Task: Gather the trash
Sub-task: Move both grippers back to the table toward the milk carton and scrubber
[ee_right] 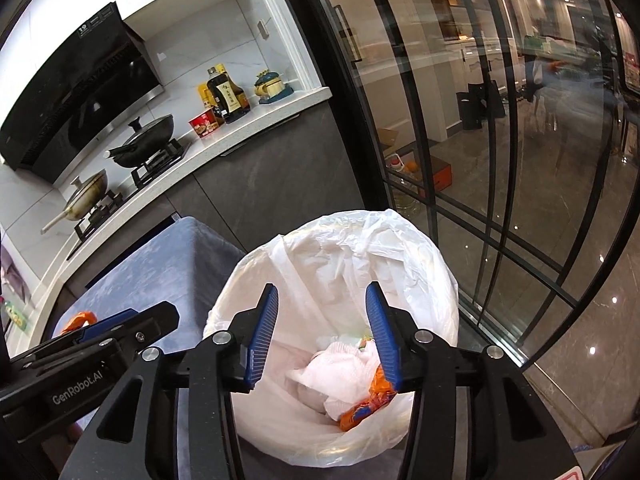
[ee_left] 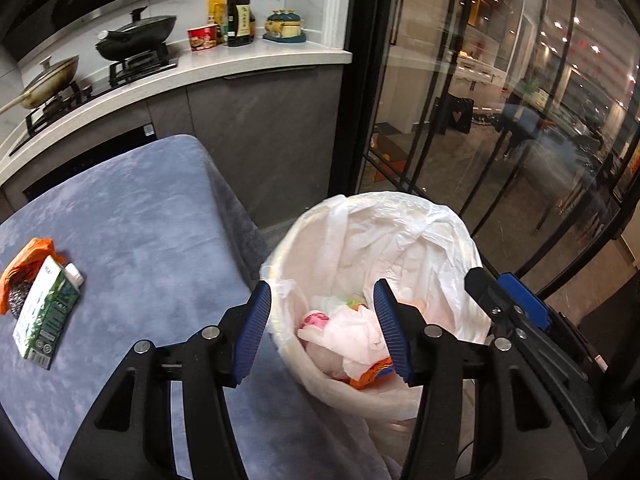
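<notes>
Left gripper: jaws held apart, nothing between them, poised over the bin mouth.
Right gripper: jaws likewise spread and empty, above the same opening.
Bin: white liner draped loosely; tissue and an orange wrapper are seen inside.
Liner risk: a finger could be snagged on the slack plastic, dragging the liner off the rim.
Carton: left lying on the grey-blue tablecloth, beside an orange bag.
Collision risk: both grippers are close together; contact is judged likely on withdrawal.
</notes>
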{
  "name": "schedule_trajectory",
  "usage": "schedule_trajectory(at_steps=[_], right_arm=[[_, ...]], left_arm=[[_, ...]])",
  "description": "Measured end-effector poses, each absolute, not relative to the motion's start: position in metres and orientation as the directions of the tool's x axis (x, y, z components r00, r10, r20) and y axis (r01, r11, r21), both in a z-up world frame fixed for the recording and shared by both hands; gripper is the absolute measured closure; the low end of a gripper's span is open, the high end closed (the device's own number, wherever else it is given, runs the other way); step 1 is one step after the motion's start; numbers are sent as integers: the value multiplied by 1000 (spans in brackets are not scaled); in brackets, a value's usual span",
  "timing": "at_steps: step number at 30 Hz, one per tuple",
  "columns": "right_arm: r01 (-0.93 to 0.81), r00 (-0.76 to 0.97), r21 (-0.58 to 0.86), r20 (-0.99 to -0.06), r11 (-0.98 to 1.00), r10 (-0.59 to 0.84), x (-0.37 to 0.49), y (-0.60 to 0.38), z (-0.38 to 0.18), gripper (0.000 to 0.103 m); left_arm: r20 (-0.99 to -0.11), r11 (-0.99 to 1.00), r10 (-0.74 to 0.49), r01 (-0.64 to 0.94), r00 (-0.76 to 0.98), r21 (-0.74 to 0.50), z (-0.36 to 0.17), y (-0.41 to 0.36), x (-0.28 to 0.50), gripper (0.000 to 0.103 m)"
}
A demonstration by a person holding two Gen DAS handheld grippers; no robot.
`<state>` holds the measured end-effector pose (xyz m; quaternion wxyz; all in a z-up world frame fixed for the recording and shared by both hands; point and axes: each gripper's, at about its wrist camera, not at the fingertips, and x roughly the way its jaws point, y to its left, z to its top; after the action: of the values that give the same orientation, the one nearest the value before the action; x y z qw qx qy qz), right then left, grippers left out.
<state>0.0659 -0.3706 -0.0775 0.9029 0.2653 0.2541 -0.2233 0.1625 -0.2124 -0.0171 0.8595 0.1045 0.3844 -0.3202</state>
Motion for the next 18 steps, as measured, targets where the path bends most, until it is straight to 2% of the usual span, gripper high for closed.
schedule_trajectory(at_steps=[6, 10, 18], right_arm=[[522, 781, 361, -566, 773, -263, 68, -358, -68, 57], [502, 790, 354, -559, 789, -252, 71, -345, -61, 57], [444, 811, 337, -545, 830, -213, 85, -305, -47, 57]], left_arm=[[-718, 799, -461, 597, 522, -79, -9, -189, 167, 52], [-703, 820, -449, 567, 551, -79, -2, -167, 170, 46], [-687, 859, -421, 503, 593, -92, 9, -117, 180, 45]])
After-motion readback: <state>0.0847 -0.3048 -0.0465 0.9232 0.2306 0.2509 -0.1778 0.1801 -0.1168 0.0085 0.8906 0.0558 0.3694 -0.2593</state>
